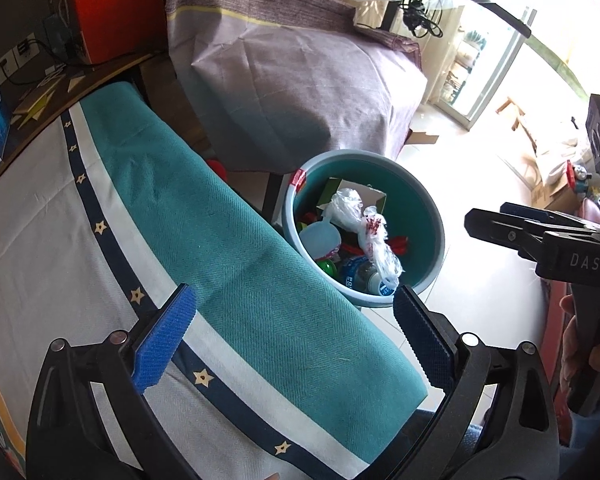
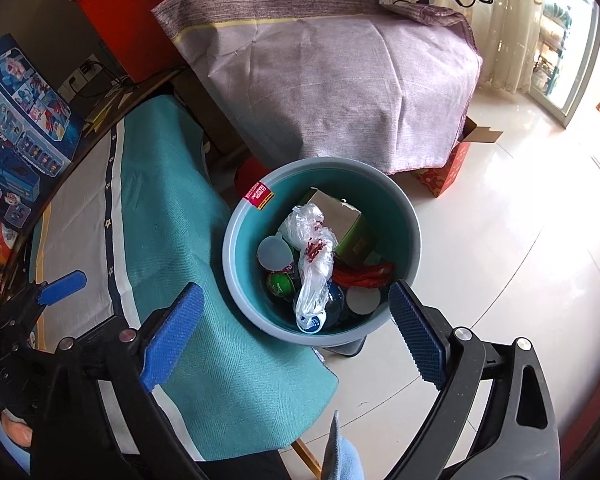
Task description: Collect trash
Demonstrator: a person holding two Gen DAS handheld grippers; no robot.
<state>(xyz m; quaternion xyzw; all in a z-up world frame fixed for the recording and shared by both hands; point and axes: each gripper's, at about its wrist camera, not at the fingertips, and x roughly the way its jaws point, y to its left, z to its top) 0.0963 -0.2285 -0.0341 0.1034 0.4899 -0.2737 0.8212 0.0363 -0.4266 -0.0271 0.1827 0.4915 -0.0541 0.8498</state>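
Note:
A round blue-grey trash bin stands on the floor beside the table. Inside it lie a crumpled clear plastic bag, a cardboard box, a red wrapper, a plastic bottle, round lids and a green item. My right gripper hovers over the bin's near rim, open, with nothing between its blue pads. My left gripper is open above the table's edge, empty. In the left wrist view the right gripper shows at the right edge.
A teal and white tablecloth with a navy star band covers the table. A purple cloth drapes furniture behind the bin. A red box and a blue toy box stand at the back left. Pale tiled floor lies right.

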